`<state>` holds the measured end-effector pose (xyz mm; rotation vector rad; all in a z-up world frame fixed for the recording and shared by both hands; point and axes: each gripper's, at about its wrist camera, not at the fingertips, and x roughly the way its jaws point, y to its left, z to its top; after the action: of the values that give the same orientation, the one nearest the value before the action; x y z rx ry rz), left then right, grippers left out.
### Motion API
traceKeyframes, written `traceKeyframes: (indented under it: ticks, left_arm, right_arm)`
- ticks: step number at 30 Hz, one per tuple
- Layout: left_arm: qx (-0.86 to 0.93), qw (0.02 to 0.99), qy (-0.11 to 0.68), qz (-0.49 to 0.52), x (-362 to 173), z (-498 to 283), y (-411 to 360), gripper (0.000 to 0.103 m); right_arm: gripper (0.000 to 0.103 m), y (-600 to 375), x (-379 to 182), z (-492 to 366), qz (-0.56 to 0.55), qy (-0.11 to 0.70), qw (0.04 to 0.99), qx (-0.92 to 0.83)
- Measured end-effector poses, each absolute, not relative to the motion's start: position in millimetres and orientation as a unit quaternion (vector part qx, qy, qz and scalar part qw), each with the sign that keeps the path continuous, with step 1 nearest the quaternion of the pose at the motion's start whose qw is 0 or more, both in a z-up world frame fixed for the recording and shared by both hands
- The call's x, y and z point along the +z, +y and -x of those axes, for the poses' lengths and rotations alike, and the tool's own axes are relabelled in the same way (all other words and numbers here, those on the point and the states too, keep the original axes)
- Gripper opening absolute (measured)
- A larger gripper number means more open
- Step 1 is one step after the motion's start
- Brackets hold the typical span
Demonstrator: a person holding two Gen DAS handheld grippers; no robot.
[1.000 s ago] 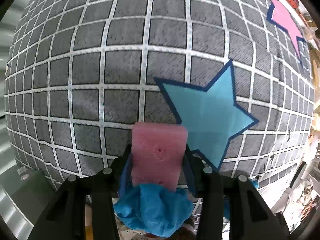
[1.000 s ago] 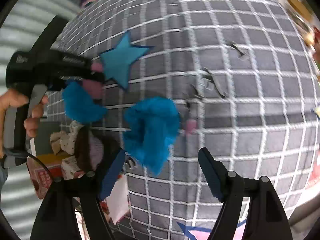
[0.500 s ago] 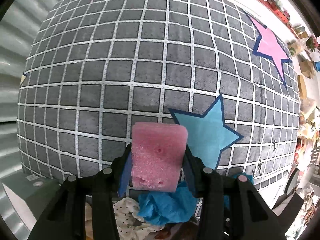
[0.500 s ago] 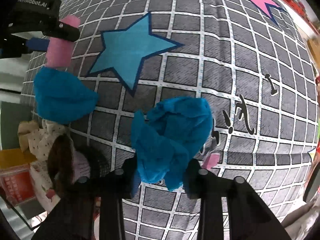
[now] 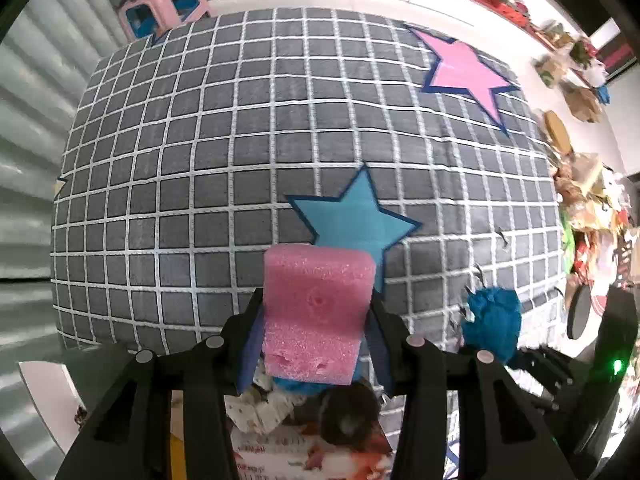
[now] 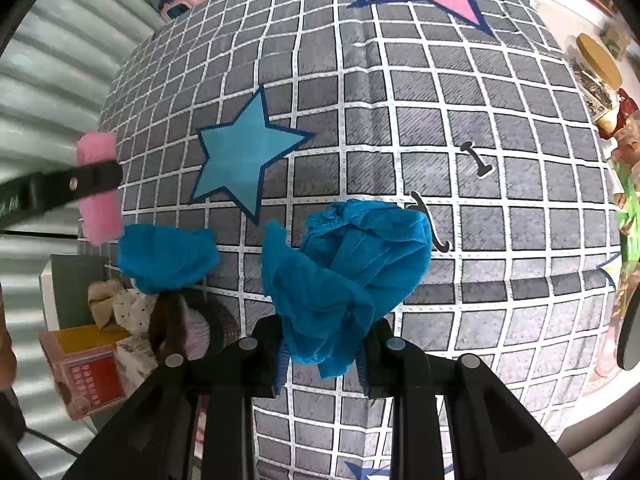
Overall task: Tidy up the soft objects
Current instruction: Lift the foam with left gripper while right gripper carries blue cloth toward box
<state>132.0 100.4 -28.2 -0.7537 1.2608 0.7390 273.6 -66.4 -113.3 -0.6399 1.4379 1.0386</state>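
A second ago our right gripper stood spread above the crumpled blue cloth lying on the grid-patterned sheet; now its jaws are pressed onto that cloth, which bunches up out of the fingers toward twelve o'clock in the right wrist view. Our left gripper pinches the pink foam block between its pads as it did a second ago, but the sheet has shrunk beneath it, so we judge this hand has risen well clear of the bed. A second blue cloth hangs under the foam block, at about nine o'clock of the right wrist view, just beside the teal star; whether it is caught in the left jaws we cannot tell. With both hands now loaded, we judge the picking step is done and the carrying-off can follow, probably toward the heap of soft things at the bed's edge near eight o'clock. As for writing, dark script letters are printed on the sheet around two o'clock of the held cloth, too partial to read, and the red-and-yellow box carries print too blurred to make out.
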Motion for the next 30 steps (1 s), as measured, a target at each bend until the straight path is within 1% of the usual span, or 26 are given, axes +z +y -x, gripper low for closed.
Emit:
traceKeyframes:
  ticks: [4, 6, 11, 14, 30]
  left_arm:
    - [0.32, 0.7, 0.56, 0.307, -15.0, -123.5, 77.6, 0.05]
    - [0.317, 0.704, 0.558, 0.304, -27.0, -129.5, 66.9, 0.05]
    - [0.325, 0.706, 0.548, 0.309, -32.6, -124.5, 60.1, 0.05]
    - [0.336, 0.709, 0.536, 0.311, -27.7, -113.0, 60.1, 0.05]
    - [0.376, 0.723, 0.5, 0.293, 23.6, -10.1, 46.1, 0.05]
  right_arm:
    - [0.028, -82.4, -105.7, -275.4, 0.273, 0.617, 0.588, 0.446]
    - [0.028, -90.0, -101.5, -275.1, 0.27, 0.618, 0.589, 0.444]
    - [0.028, -70.0, -98.9, -250.5, 0.268, 0.611, 0.593, 0.451]
    - [0.028, -61.4, -86.4, -236.4, 0.271, 0.599, 0.594, 0.464]
    - [0.028, -29.4, -19.8, -137.0, 0.318, 0.535, 0.584, 0.522]
